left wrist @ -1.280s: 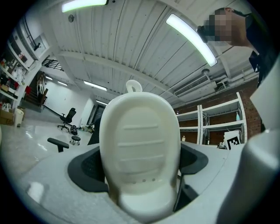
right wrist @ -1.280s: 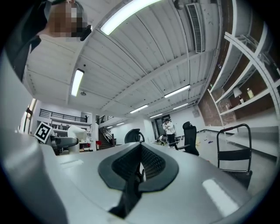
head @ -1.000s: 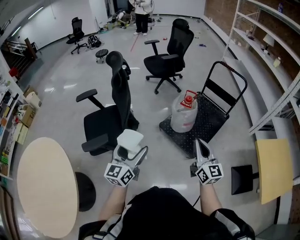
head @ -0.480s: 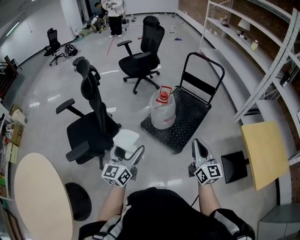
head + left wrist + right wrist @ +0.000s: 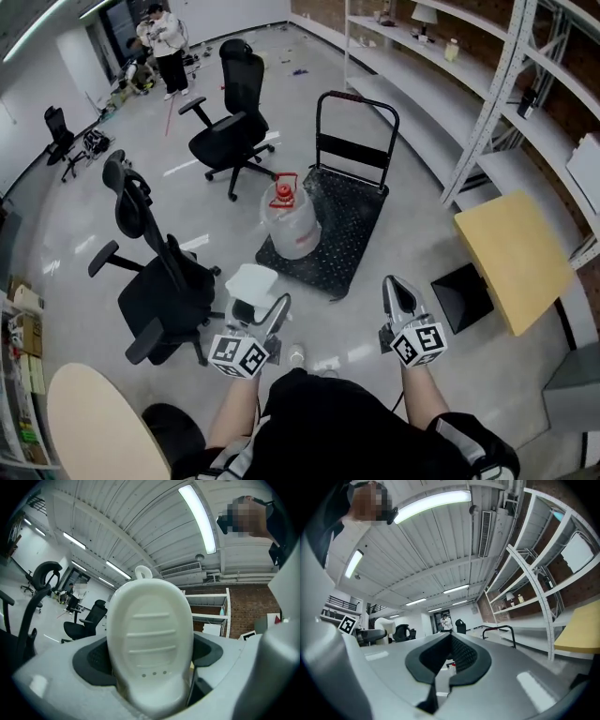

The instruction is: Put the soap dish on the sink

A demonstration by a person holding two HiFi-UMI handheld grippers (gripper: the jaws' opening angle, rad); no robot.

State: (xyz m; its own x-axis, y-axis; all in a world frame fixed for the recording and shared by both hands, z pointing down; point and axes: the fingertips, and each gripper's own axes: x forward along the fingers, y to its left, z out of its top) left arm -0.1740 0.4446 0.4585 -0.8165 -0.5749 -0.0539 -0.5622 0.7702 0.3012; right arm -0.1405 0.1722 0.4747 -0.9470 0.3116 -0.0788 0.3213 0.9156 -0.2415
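Person stands on glossy grey floor (image 5: 412,225), one claw in each hand, both held low in front.

Left gripper (image 5: 258,309): jaws clamped on white oval plastic soap dish (image 5: 150,639). Dish stands upright between jaws, ribbed face toward the gripper's camera, top poking out at 12 o'clock past jaw tips.

Right gripper (image 5: 397,292): jaws together, nothing between.

Black mesh office chair (image 5: 164,291) at 10 o'clock from dish. Black flat trolley (image 5: 347,230) at 1 o'clock, carrying clear water jug with red cap (image 5: 286,220).
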